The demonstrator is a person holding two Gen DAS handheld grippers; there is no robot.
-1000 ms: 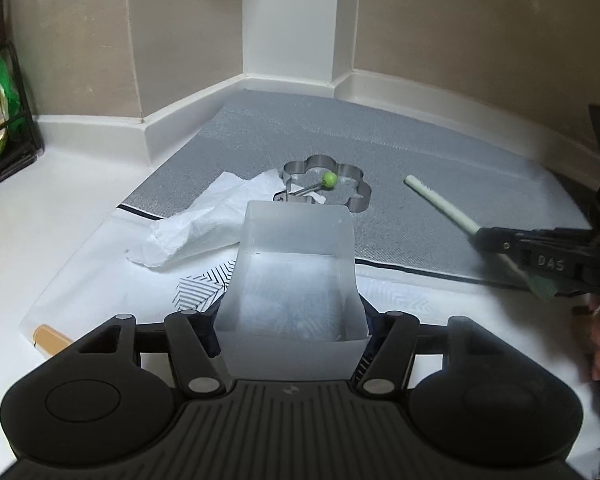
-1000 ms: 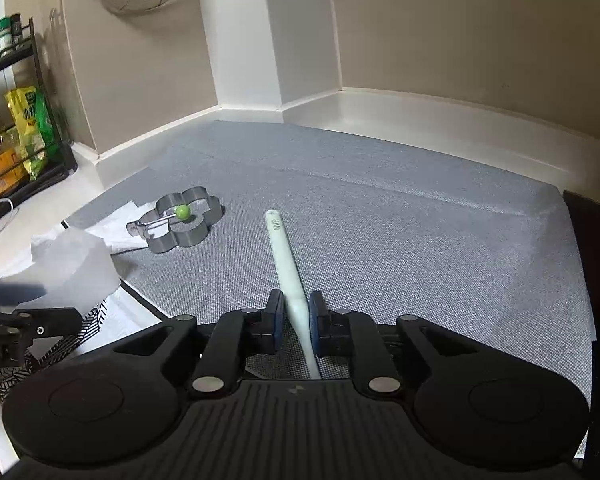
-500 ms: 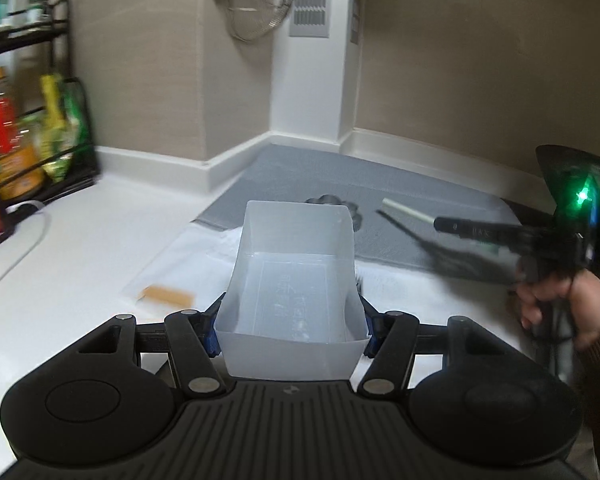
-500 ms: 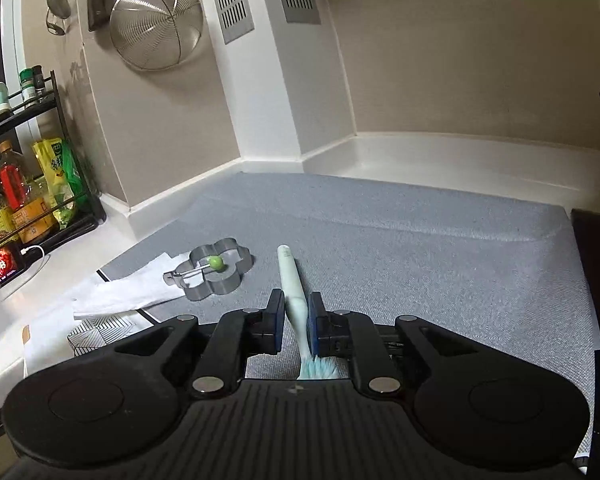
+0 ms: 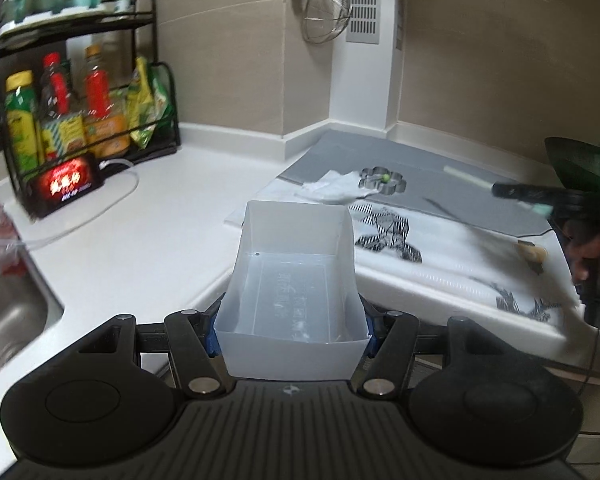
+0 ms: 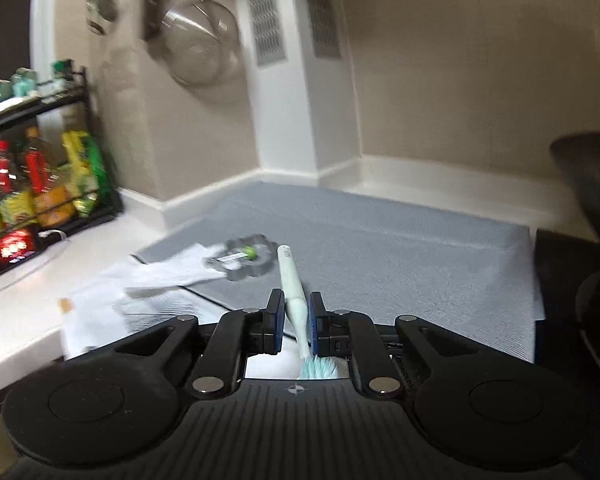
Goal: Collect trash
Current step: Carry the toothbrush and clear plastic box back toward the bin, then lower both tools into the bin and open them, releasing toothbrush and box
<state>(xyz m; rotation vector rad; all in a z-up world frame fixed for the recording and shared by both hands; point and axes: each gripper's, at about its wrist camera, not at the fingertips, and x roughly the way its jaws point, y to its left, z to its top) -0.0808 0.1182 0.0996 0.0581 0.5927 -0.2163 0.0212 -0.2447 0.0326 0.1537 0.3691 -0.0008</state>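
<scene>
My left gripper (image 5: 292, 320) is shut on a translucent white plastic dustpan-like bin (image 5: 292, 280), held in the air in front of the counter edge; the bin looks empty. My right gripper (image 6: 294, 320) is shut on a pale green brush (image 6: 294, 292), bristles toward the camera, handle pointing out over the grey mat. It also shows in the left wrist view (image 5: 520, 194) at the right. A crumpled white tissue (image 5: 332, 188) lies on the counter beside a flower-shaped metal ring with a green pea (image 5: 382, 178). A small brown scrap (image 6: 65, 304) lies on the patterned sheet.
A grey mat (image 6: 380, 248) covers the back counter corner. A white patterned sheet (image 5: 440, 248) lies at the counter front. A black rack of bottles and packets (image 5: 80, 120) stands at the left, a sink (image 5: 12, 320) below it. A strainer (image 6: 200, 52) hangs on the wall.
Both grippers have pulled back and up from the counter. The bin has left the tissue and now hangs off the counter edge. The brush stays gripped.
</scene>
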